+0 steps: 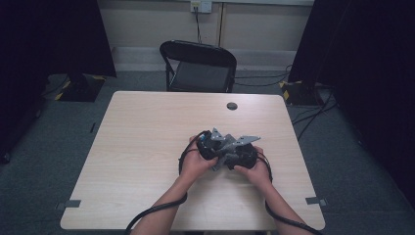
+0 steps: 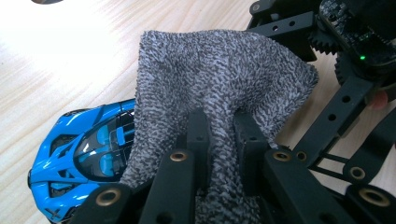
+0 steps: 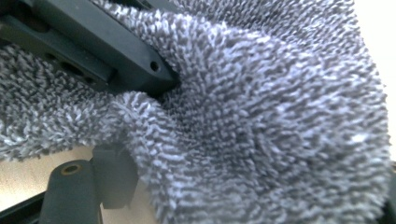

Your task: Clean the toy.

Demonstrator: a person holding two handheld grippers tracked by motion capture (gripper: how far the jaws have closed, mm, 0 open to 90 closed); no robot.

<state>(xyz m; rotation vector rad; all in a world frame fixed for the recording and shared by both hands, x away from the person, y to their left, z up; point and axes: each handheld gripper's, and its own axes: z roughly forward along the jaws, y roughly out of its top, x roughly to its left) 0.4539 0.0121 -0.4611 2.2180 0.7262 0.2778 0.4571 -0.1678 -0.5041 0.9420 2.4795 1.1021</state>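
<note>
The grey terry cloth (image 2: 219, 88) is pinched between the closed jaws of the left gripper (image 2: 223, 128), draping over a blue toy car (image 2: 84, 163) just beside it, while the right gripper's (image 3: 116, 182) grip cannot be told.

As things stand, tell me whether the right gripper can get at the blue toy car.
Probably not directly. The grey cloth, pinched in the left gripper, drapes over the blue toy car and hangs right before the right gripper, whose jaws look open.
</note>
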